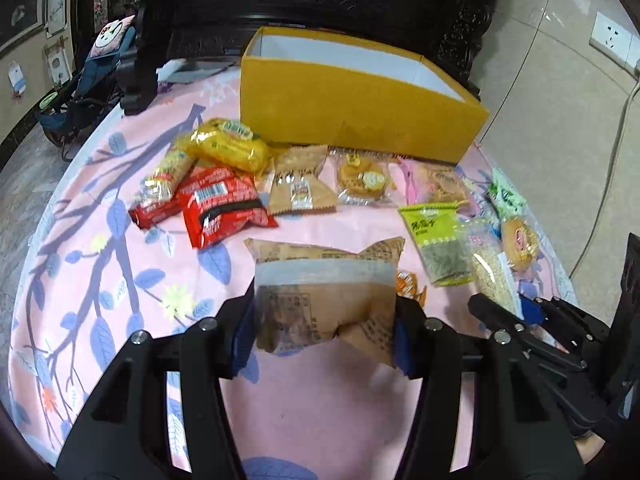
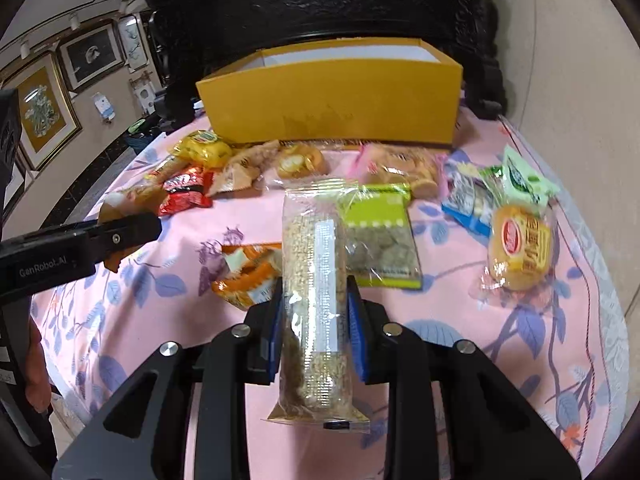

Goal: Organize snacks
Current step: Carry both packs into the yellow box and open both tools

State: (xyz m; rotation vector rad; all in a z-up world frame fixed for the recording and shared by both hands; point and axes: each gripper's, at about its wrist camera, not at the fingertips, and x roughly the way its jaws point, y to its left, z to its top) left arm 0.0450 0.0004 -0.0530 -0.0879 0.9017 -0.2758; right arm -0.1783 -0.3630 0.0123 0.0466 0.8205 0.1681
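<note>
Left wrist view: left gripper (image 1: 325,334) is clamped on a brown paper-look snack packet (image 1: 324,292), blue pads pressing both sides, packet lifted off the pink floral tablecloth (image 1: 120,280); print on the packet is too blurred to read. Yellow open box (image 1: 360,112) with white inside sits at the far side of the table, nothing visible in it. In front of the box lies a row of snacks: yellow wrapped pack (image 1: 228,146), two red packets (image 1: 216,208) with white label text not legible, small brown packet (image 1: 300,184), clear-wrapped pastry (image 1: 362,178), pink-wrapped cookie (image 1: 436,182). Green packet (image 1: 438,240) of seeds has Chinese characters, unreadable at this size. Right gripper (image 1: 532,312) shows at the right edge. Wall socket (image 1: 612,38) on the tiled wall. Right wrist view: right gripper (image 2: 316,328) is squeezed shut around a long clear bag of grain-like puffed snack (image 2: 316,300) with a white label strip, text unreadable, held lengthwise between the fingers above the cloth. Green packet just beyond it, orange packet (image 2: 246,276) just left. Round bun in clear wrap (image 2: 520,248) with a red oval logo and yellow label, Chinese text not legible, lies at right. Left gripper enters from the left, its body printed "GenRobot.AI". Box stands behind the snacks.
</note>
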